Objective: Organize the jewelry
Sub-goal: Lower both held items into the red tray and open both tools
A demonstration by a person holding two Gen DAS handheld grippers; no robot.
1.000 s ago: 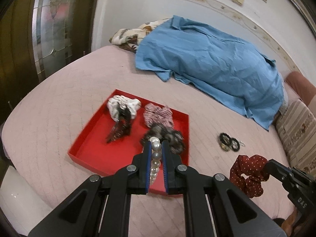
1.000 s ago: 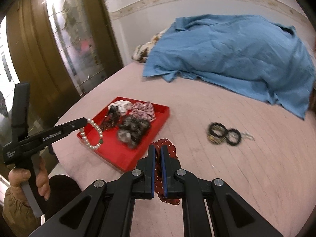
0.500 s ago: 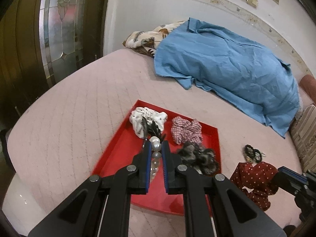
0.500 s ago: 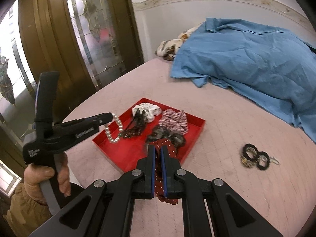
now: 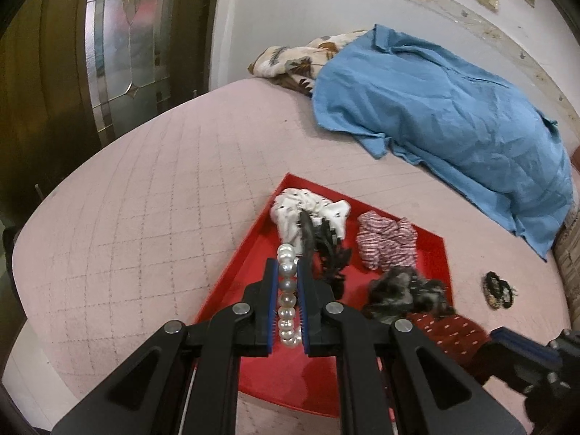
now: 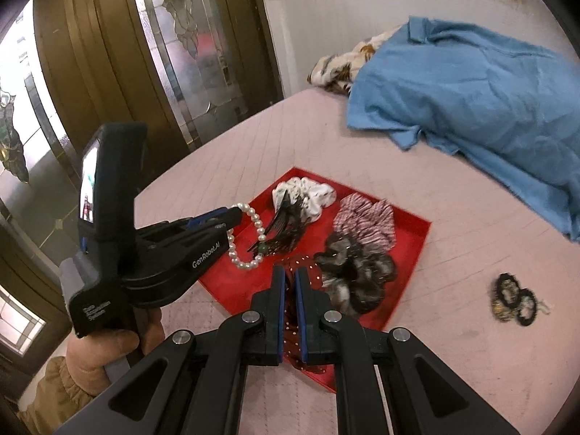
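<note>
A red tray [image 5: 232, 275] [image 6: 417, 250] lies on the pink bed. It holds a white scrunchie [image 5: 311, 210], a striped scrunchie [image 5: 388, 243], a dark furry scrunchie [image 5: 402, 290] and a black hair clip [image 5: 326, 250]. My left gripper [image 5: 288, 264] is shut on a pearl bracelet [image 5: 286, 290] and holds it above the tray's left part; the bracelet hangs in the right wrist view [image 6: 246, 239]. My right gripper [image 6: 289, 272] is shut on a red dotted scrunchie [image 6: 290, 330], held over the tray's near edge, also seen in the left wrist view [image 5: 446, 333].
Black hair ties [image 6: 513, 299] [image 5: 498, 288] lie on the bed right of the tray. A blue cloth [image 5: 453, 116] covers a patterned pillow [image 5: 290, 61] at the back. A wooden glass-panelled door [image 6: 163, 54] stands left of the bed.
Both grippers moved forward and left over the tray. The bracelet now hangs over the tray's left part and the red scrunchie is over its near edge.
</note>
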